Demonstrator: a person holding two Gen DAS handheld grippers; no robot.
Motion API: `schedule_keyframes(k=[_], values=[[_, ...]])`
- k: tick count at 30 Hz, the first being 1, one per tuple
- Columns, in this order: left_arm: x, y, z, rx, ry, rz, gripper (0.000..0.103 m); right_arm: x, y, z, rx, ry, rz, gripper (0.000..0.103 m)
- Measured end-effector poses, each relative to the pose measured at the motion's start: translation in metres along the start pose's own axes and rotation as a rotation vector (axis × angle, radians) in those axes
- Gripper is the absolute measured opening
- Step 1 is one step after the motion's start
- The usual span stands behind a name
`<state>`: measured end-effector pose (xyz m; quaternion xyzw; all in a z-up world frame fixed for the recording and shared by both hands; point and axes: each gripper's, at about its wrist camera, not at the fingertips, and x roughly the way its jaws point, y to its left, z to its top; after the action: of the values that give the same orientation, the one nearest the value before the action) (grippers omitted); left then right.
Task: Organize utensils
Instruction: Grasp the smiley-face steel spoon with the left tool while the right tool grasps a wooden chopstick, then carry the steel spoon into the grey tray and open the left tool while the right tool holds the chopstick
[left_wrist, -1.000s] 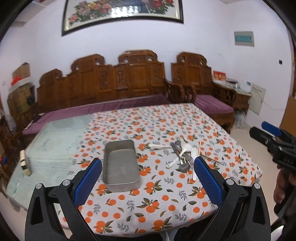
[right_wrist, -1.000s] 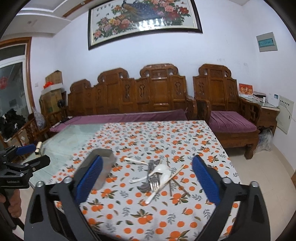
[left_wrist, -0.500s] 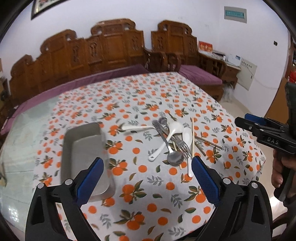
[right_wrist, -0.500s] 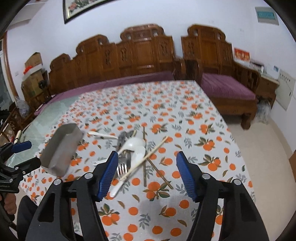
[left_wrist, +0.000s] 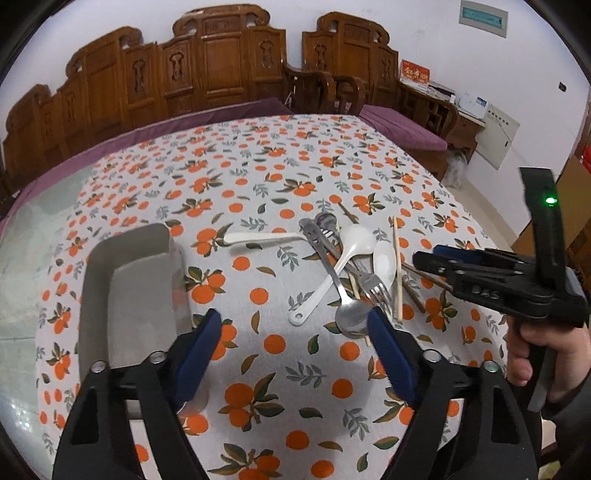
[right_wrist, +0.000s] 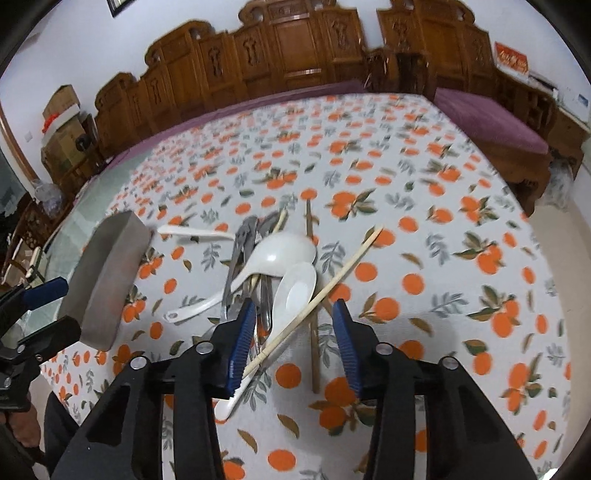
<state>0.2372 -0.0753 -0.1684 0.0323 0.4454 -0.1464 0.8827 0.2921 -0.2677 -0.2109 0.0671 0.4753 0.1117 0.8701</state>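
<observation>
A heap of utensils (left_wrist: 343, 266) lies on the orange-print tablecloth: white spoons (right_wrist: 284, 254), a metal spoon (left_wrist: 349, 321), a fork (left_wrist: 376, 291) and chopsticks (right_wrist: 332, 280). A grey metal tray (left_wrist: 129, 295) stands to its left. My left gripper (left_wrist: 295, 332) hovers just in front of the heap; its jaws are closing over bare cloth. My right gripper (right_wrist: 293, 332) is low over the heap's near side, jaws closing, with a white spoon (right_wrist: 299, 291) and a pale chopstick between its fingers (right_wrist: 242, 343); the pads do not press them. In the left wrist view, the right gripper (left_wrist: 430, 255) comes in from the right.
Carved wooden benches (left_wrist: 229, 62) with purple cushions (right_wrist: 491, 122) line the wall behind the table. The table's right edge (left_wrist: 476, 236) drops to a pale floor. A hand (left_wrist: 535, 350) holds the right tool. Cardboard boxes (right_wrist: 62, 107) stand far left.
Both grippers dropped and tilted down toward the table, closing in on the utensil heap. Both pairs of jaws narrowed, the right much more than the left.
</observation>
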Motion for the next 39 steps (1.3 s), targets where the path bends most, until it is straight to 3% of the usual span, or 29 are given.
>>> schedule_keyframes(k=[12,17,19,32,39], values=[[0.035,0.003,0.0,-0.011,0.067,-0.037,0.059,0.047,-0.018,-0.002,0.109,0.128,0.009,0.031],[0.049,-0.001,0.005,-0.011,0.086,-0.048,0.056,0.044,-0.024,-0.005,0.121,0.138,0.007,0.009],[0.055,-0.004,0.007,-0.01,0.093,-0.053,0.054,0.039,-0.025,-0.005,0.121,0.134,0.013,0.006],[0.112,-0.032,0.019,-0.011,0.187,-0.082,0.028,0.001,-0.033,-0.006,0.038,0.071,0.007,0.006],[0.132,-0.039,0.02,-0.012,0.218,-0.045,0.023,0.0,-0.04,-0.012,0.025,0.064,0.008,0.006]])
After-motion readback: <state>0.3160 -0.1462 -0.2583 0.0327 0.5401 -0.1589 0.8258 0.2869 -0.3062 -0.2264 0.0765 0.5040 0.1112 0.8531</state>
